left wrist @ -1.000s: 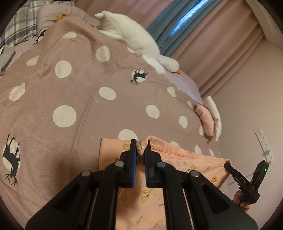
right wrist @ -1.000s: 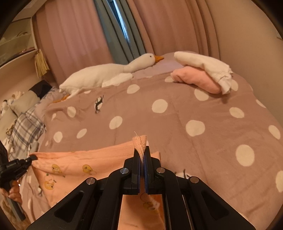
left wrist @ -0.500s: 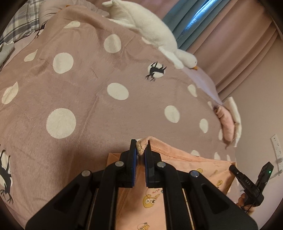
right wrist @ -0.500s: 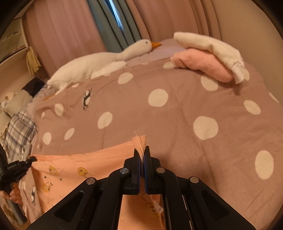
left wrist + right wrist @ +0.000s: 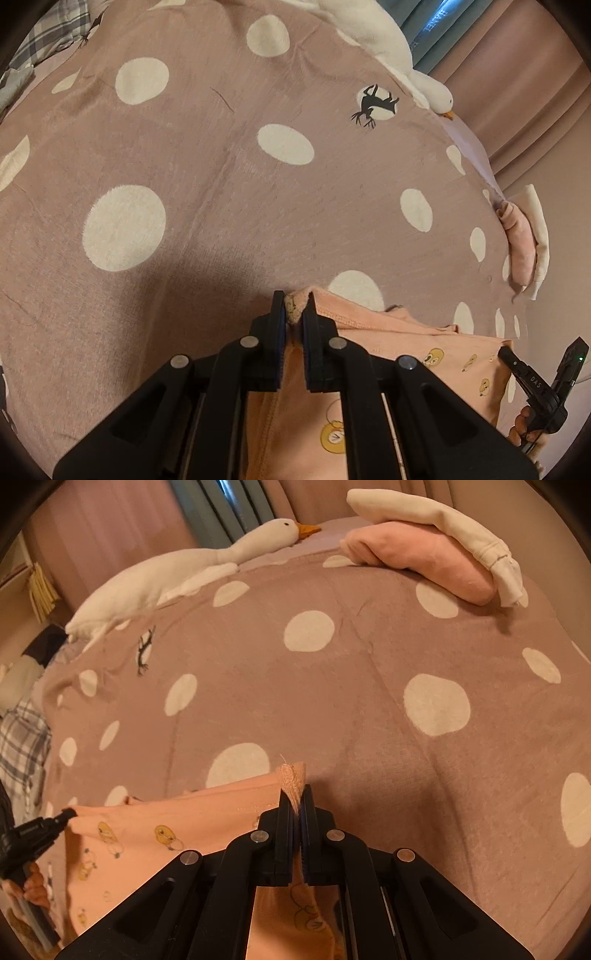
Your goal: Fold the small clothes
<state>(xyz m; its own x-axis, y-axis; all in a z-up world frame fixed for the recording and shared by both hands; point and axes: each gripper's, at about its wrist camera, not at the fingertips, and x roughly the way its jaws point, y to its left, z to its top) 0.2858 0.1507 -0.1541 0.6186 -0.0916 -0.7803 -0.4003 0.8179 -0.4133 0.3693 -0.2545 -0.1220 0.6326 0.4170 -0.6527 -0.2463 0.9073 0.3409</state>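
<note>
My left tongs (image 5: 293, 314) pinch one frayed corner of the soft peach garment (image 5: 388, 373), printed with yellow chicks; my right tongs (image 5: 295, 799) clamp its other corner. It hangs between them over the fuzzy polka-dot bedspread (image 5: 221, 192). Only the right view shows the whole plush goose (image 5: 177, 579). Two folded clothes, pink (image 5: 413, 557) and cream (image 5: 443, 520), are stacked far off.

My left gripper (image 5: 294, 317) and right gripper (image 5: 297, 805) are black; the garment (image 5: 192, 823) pinched in them is peach with small yellow duck prints; the blanket (image 5: 229, 177) is dusty mauve with cream dots and a few black bird silhouettes; the plush goose (image 5: 177, 579) is white with an orange beak; the folded clothes (image 5: 424, 557) are pink and cream; the curtains (image 5: 524, 74) are pink and teal.
</note>
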